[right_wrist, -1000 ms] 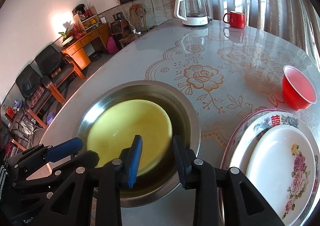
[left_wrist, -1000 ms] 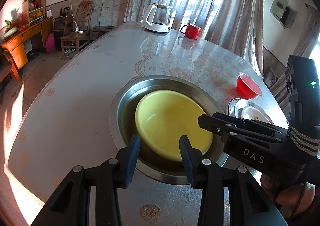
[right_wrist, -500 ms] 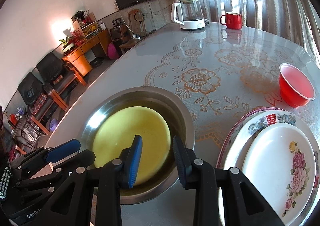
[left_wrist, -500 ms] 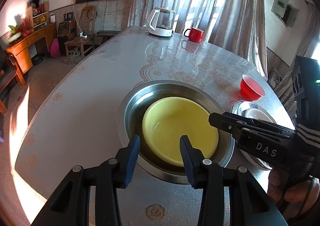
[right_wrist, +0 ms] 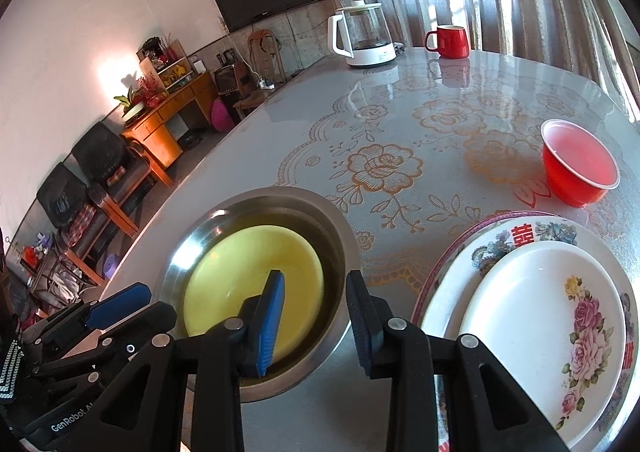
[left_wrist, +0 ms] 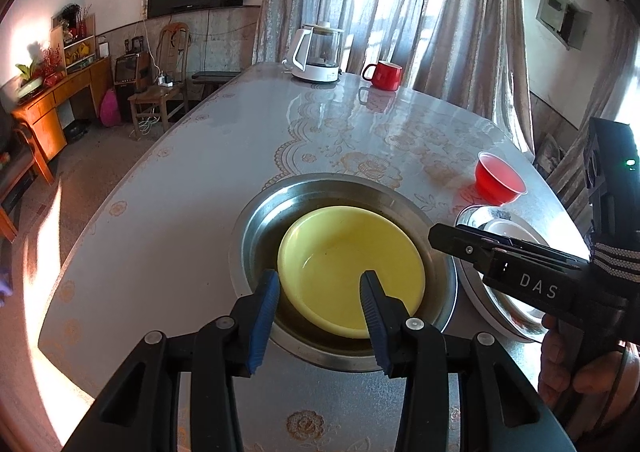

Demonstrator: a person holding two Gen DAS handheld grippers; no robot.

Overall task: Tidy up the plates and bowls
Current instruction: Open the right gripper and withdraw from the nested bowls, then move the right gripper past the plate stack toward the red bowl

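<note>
A yellow bowl (left_wrist: 352,264) sits inside a steel basin (left_wrist: 256,228) on the table; both also show in the right wrist view, the bowl (right_wrist: 240,276) and the basin (right_wrist: 340,236). My left gripper (left_wrist: 318,292) is open and empty, above the basin's near rim. My right gripper (right_wrist: 316,300) is open and empty over the basin's right rim. A white floral plate (right_wrist: 540,324) lies on a larger patterned plate (right_wrist: 452,264) to the right. A red bowl (right_wrist: 580,164) stands behind them.
A white kettle (left_wrist: 318,52) and a red mug (left_wrist: 384,75) stand at the table's far end. The right gripper's body (left_wrist: 520,272) reaches in from the right in the left wrist view. Chairs and a cabinet (right_wrist: 160,124) stand off the left edge.
Both grippers have pulled back and risen from the basin, so the bowl and basin look smaller and farther. Both stay open. The dishes have not moved.
</note>
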